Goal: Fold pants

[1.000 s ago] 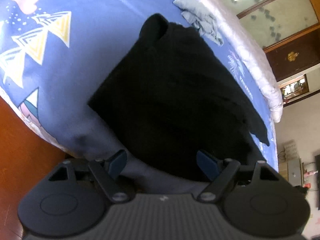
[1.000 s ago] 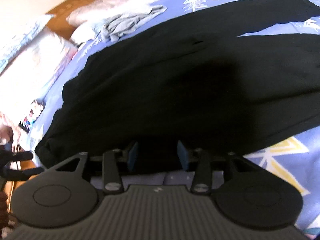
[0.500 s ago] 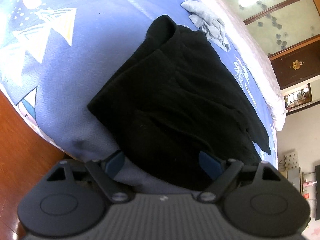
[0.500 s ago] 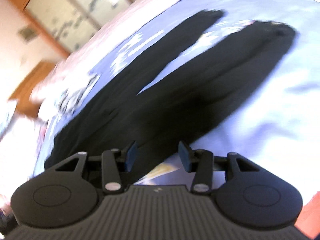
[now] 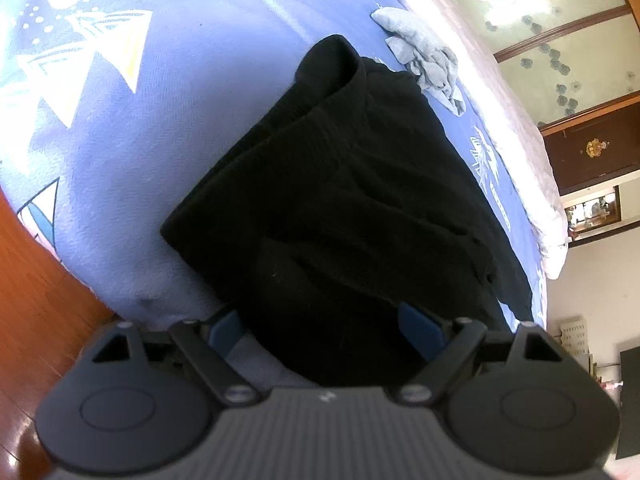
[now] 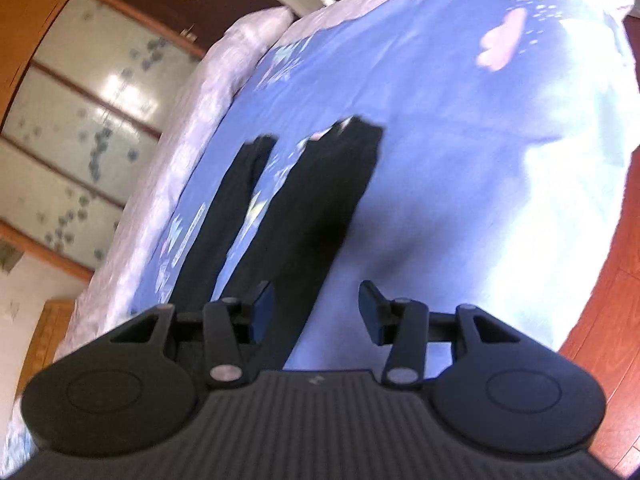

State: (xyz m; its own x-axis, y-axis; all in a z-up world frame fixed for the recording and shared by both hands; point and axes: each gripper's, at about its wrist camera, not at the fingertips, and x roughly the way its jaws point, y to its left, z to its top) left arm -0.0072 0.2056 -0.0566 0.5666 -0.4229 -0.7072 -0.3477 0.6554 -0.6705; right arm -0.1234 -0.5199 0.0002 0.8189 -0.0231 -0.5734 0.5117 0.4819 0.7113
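right gripper swung toward pants legs, fingers apart, empty

The left wrist camera is looking down along its jaws, close over the waist end of the black pants near the edge of the bed. The right wrist camera is looking from farther back, along the legs. Both are sharing the pants and the blue bedspread.
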